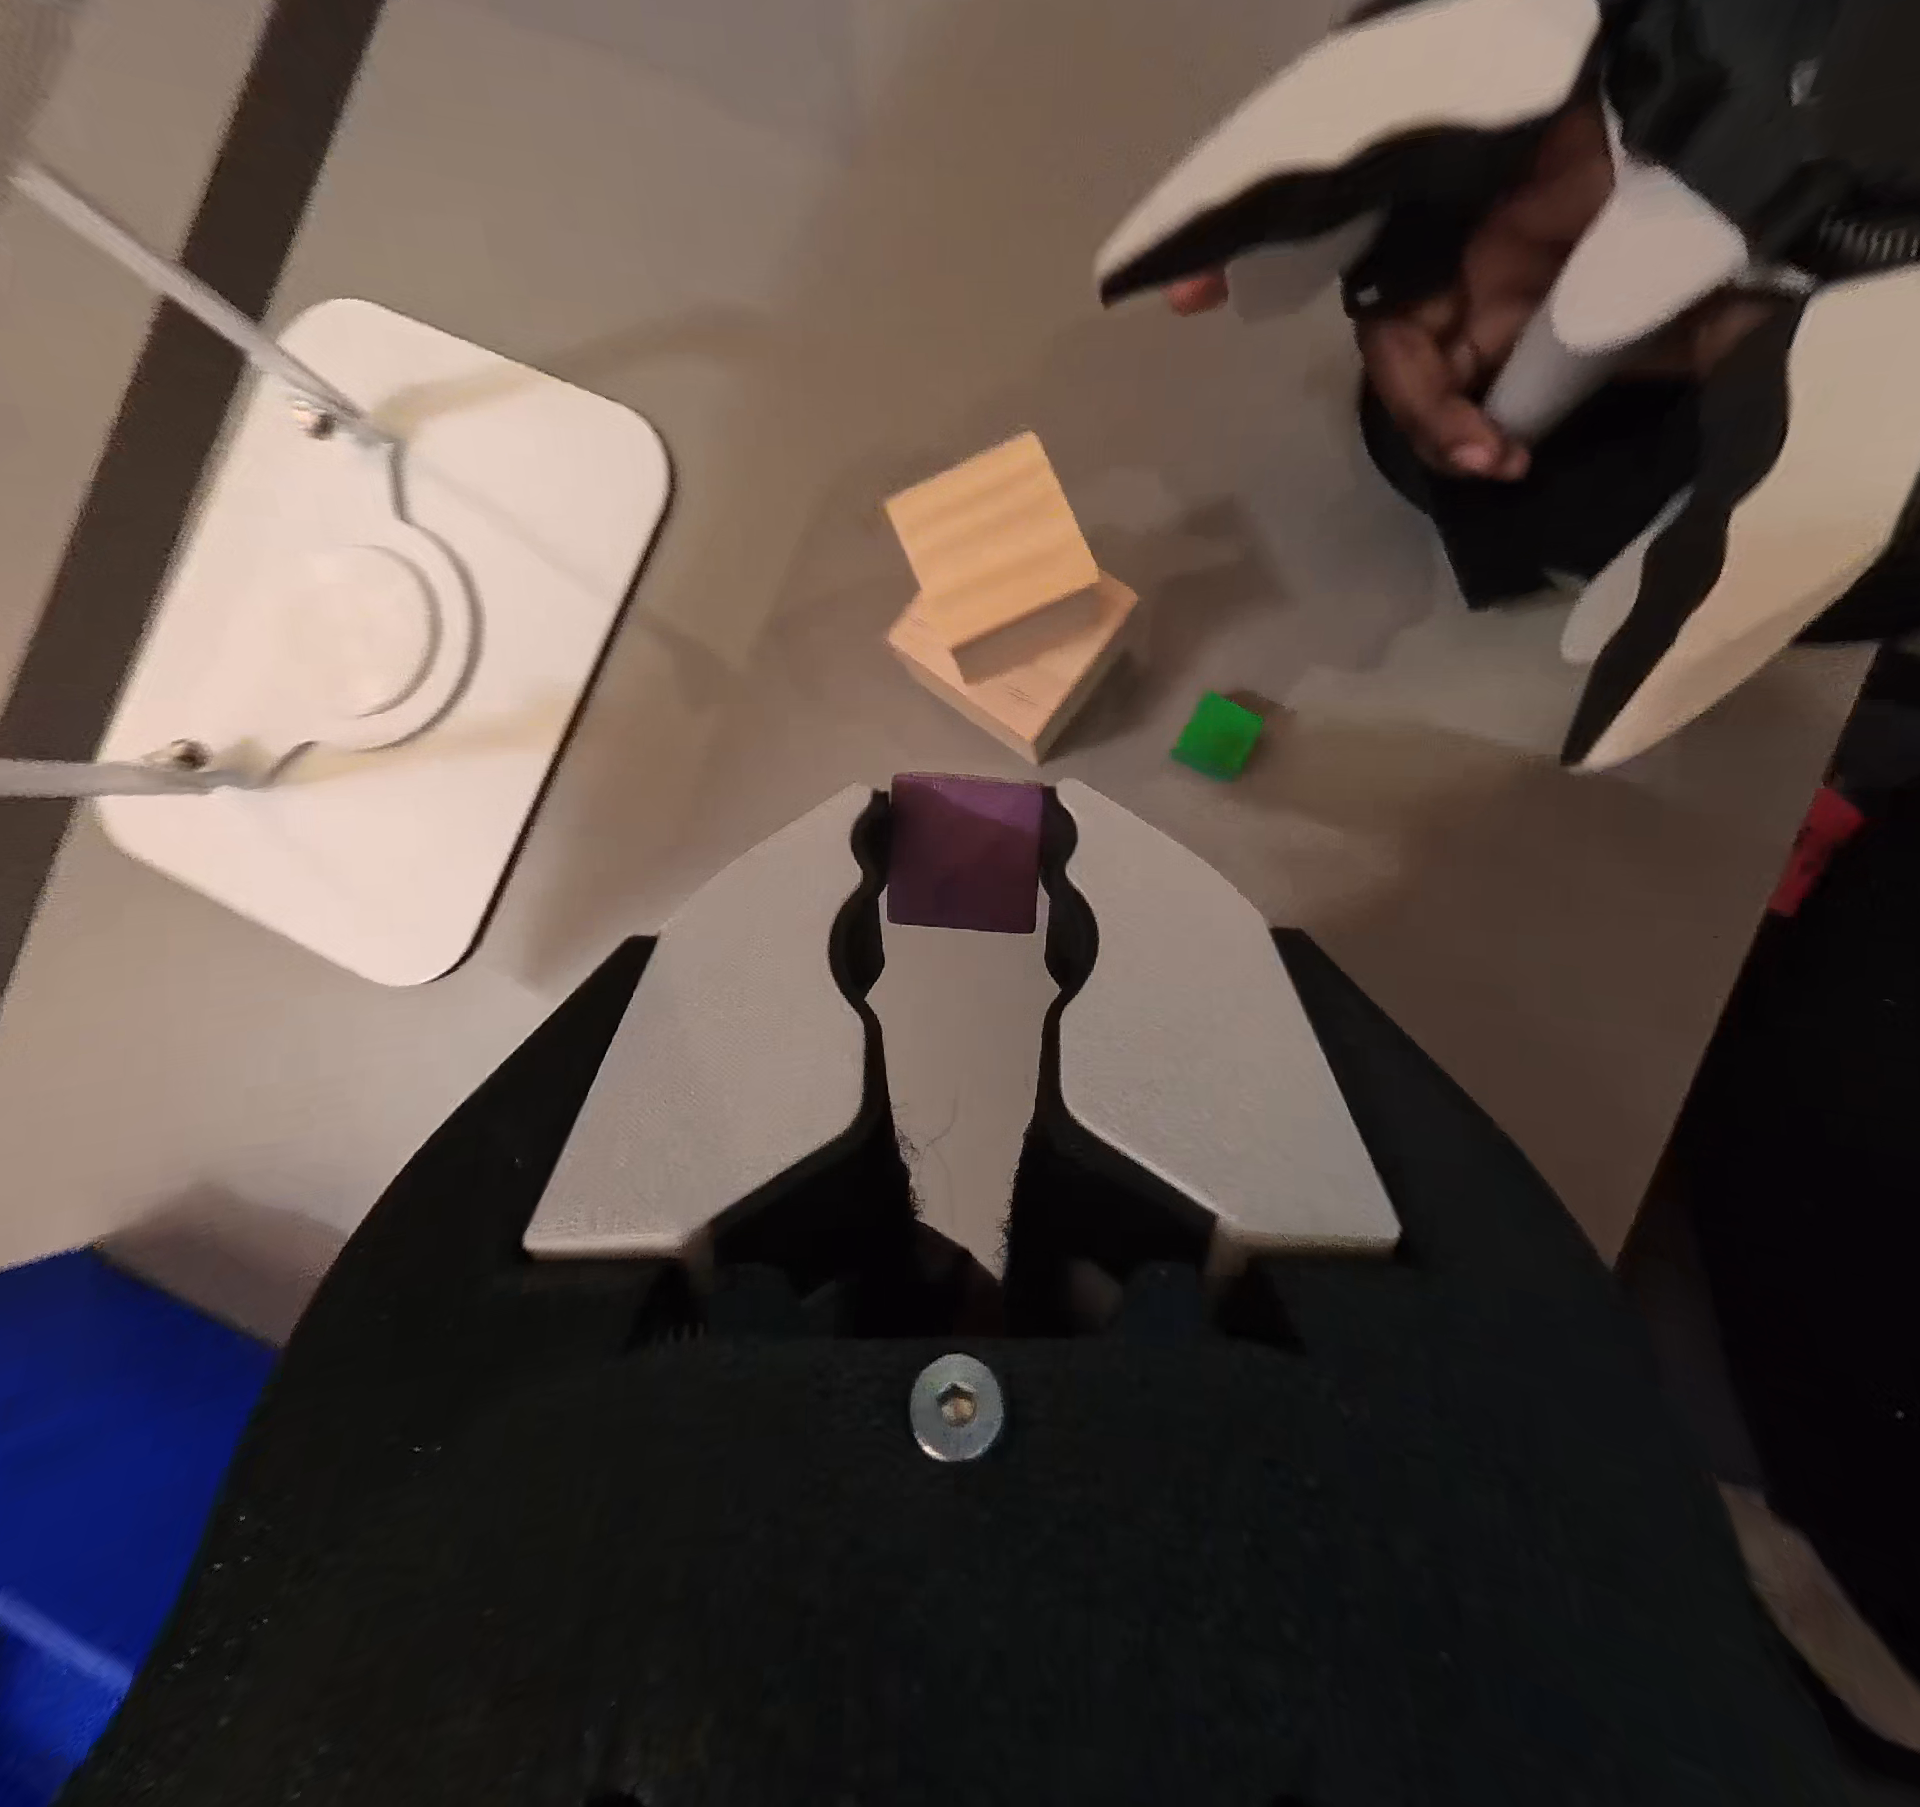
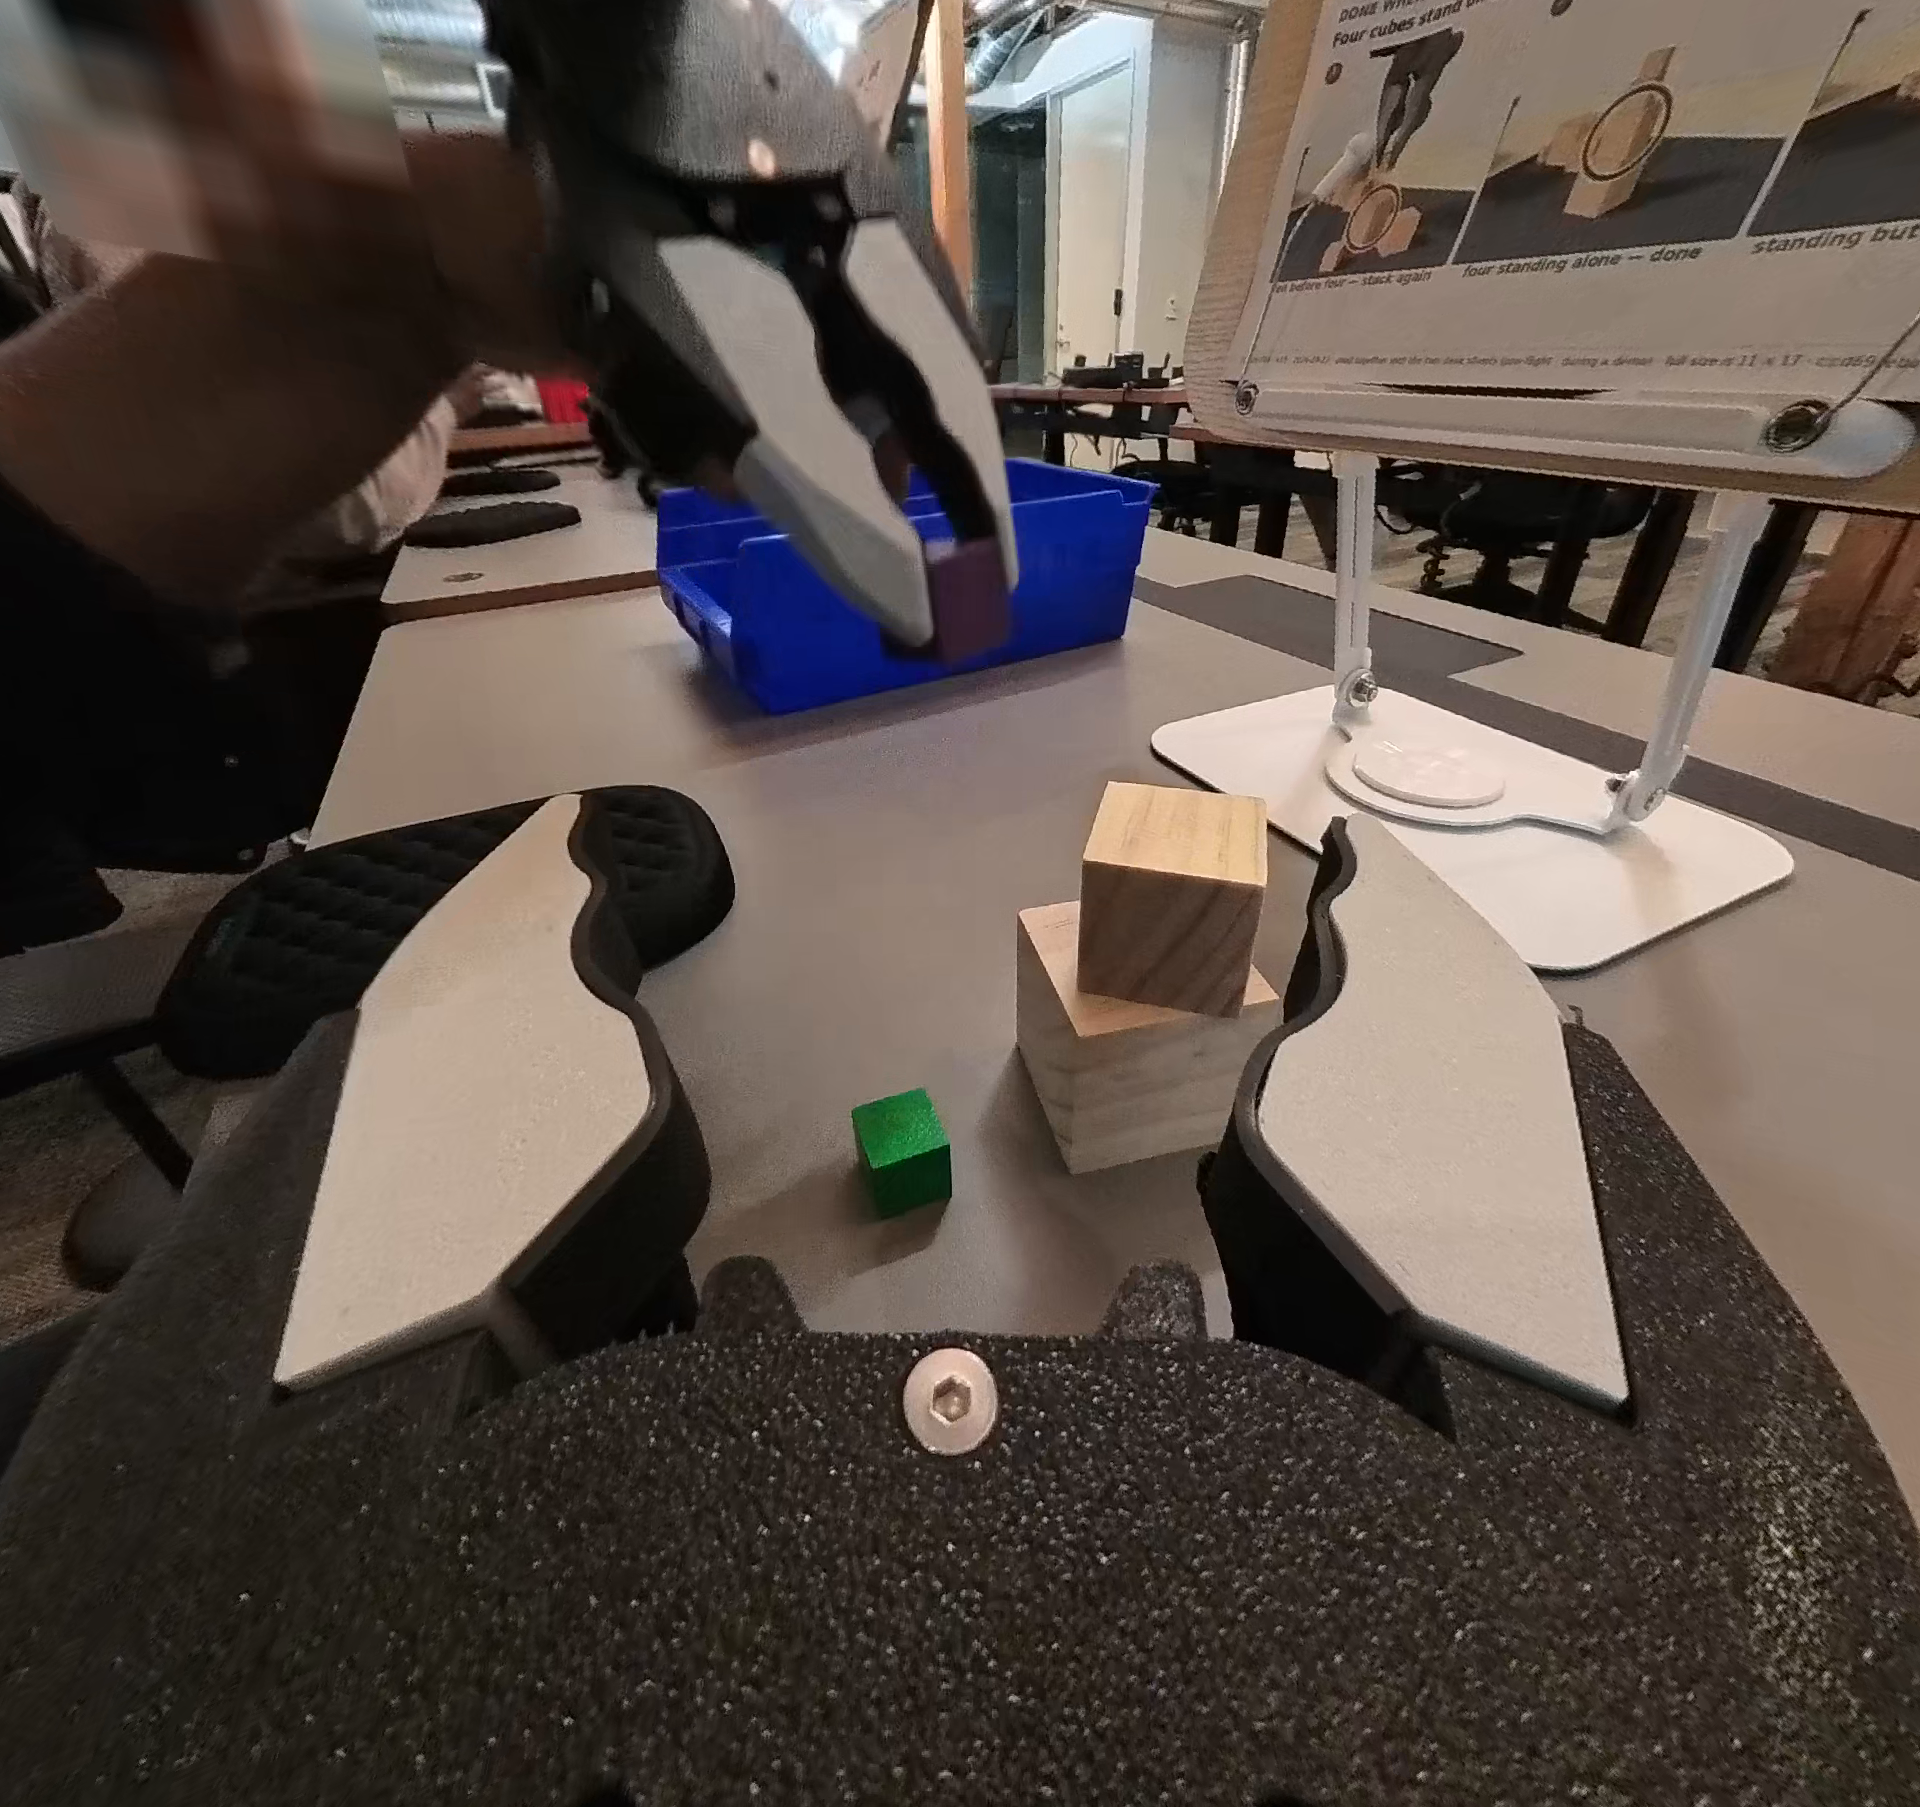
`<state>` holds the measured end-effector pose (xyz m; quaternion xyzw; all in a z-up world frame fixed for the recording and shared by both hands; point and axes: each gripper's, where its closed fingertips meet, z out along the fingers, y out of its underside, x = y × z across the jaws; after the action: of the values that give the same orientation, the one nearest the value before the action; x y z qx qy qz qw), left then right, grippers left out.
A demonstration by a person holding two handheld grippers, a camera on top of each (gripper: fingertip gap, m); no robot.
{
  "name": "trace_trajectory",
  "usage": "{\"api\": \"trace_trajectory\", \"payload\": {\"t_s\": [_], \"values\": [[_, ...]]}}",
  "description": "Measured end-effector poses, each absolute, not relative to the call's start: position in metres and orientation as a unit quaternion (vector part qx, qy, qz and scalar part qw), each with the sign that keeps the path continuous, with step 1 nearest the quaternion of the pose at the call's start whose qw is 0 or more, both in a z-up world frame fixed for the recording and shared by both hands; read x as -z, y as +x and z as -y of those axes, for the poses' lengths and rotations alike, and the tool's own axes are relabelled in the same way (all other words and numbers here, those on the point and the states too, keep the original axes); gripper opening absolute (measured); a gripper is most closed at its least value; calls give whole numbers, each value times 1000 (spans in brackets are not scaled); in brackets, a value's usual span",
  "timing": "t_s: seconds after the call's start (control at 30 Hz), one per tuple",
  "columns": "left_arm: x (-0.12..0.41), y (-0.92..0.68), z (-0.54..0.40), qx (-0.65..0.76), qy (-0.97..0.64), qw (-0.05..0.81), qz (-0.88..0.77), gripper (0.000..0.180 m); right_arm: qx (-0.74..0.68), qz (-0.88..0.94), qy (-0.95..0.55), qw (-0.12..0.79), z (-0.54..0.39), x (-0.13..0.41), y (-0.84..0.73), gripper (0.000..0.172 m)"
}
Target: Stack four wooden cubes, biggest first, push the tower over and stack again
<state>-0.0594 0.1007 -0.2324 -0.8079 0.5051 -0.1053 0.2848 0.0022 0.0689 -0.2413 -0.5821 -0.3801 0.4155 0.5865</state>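
My left gripper (image 1: 964, 812) is shut on a small purple cube (image 1: 964, 851), both pads pressed on its sides, and holds it in the air above the grey table (image 1: 831, 199). The right wrist view shows that gripper (image 2: 956, 604) with the purple cube (image 2: 971, 604) in front of the blue bin. Below it a smaller wooden cube (image 1: 992, 542) sits skewed on a larger wooden cube (image 1: 1039, 687). A small green cube (image 1: 1218, 734) lies beside them. My right gripper (image 2: 956, 843) is open wide and empty, low over the table; the green cube (image 2: 902, 1149) and the wooden stack (image 2: 1153, 978) lie between its fingers.
A blue bin (image 2: 831, 614) stands at the far side of the table. A white stand base (image 2: 1621, 864) carries an instruction board (image 2: 1558, 147) at the right. A black padded armrest (image 2: 343, 905) lies at the left. A person's hand (image 1: 1455, 375) holds the right gripper. Some 9 centimeters of space lies between my two pairs of fingers.
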Motion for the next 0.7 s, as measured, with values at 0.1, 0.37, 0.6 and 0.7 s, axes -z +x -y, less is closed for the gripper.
{"api": "trace_trajectory", "payload": {"t_s": [0.1,0.37,0.6,0.7], "values": [[215,-56,-109,97,-828,273,-480,27,-412,382,-582,587,-69,242,2,123],[216,-16,-130,66,-838,248,-482,27,-417,374,-582,589,-70,240,4,123],[248,1,-136,62,-845,216,-486,27,-420,372,-583,588,-71,240,4,123],[254,2,-137,61,-842,218,-489,27,-421,371,-582,588,-71,240,4,123]]}}
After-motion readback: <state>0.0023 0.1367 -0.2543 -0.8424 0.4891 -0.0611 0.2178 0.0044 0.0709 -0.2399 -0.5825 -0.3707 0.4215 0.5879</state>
